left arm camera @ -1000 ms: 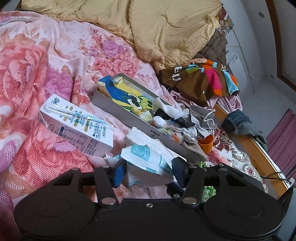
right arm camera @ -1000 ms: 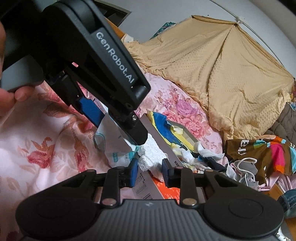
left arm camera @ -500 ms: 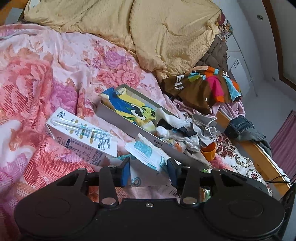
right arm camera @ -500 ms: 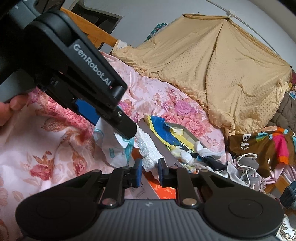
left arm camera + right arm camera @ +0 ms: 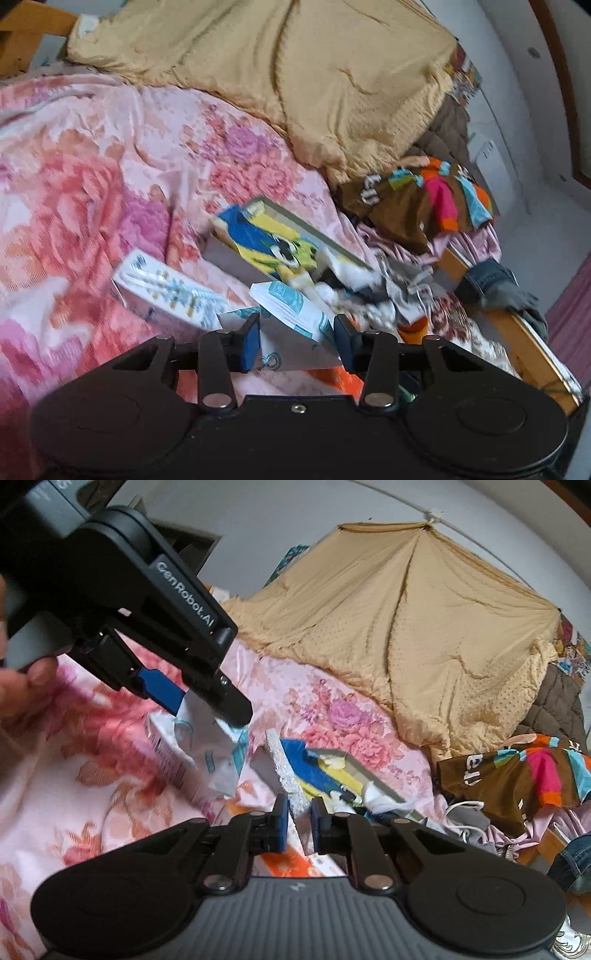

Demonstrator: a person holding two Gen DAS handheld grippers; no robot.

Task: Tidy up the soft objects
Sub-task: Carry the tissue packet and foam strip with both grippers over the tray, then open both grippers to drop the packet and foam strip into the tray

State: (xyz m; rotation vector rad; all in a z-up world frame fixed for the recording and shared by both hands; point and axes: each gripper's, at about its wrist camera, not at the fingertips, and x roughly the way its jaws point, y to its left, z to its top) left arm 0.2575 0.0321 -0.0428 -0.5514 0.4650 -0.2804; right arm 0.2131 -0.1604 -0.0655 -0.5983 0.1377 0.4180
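My left gripper [image 5: 295, 345] is shut on a crumpled white-and-teal plastic pouch [image 5: 291, 314], held just above the floral bedspread [image 5: 92, 184]. From the right wrist view the left gripper [image 5: 210, 709] hangs at upper left with the pouch [image 5: 218, 760] dangling from it. My right gripper [image 5: 299, 825] has its jaws closing on a thin white foam piece [image 5: 286, 771], which stands tilted between the pads and is lifted. Behind lies a shallow grey box [image 5: 314, 232] holding a blue-and-yellow cartoon cloth [image 5: 266, 240] and white socks [image 5: 347, 273].
A white carton [image 5: 166, 295] lies left of the box. A tan blanket [image 5: 295, 81] covers the far bed. A brown multicoloured garment [image 5: 424, 199], grey cloths and jeans [image 5: 491, 277] pile at the right by the wooden bed rail [image 5: 517, 332]. A hand [image 5: 22, 686] holds the left gripper.
Both grippers have risen. The right jaws narrowed onto the foam piece and lifted it upright off the orange box. The left jaws tightened on the pouch and raised it.
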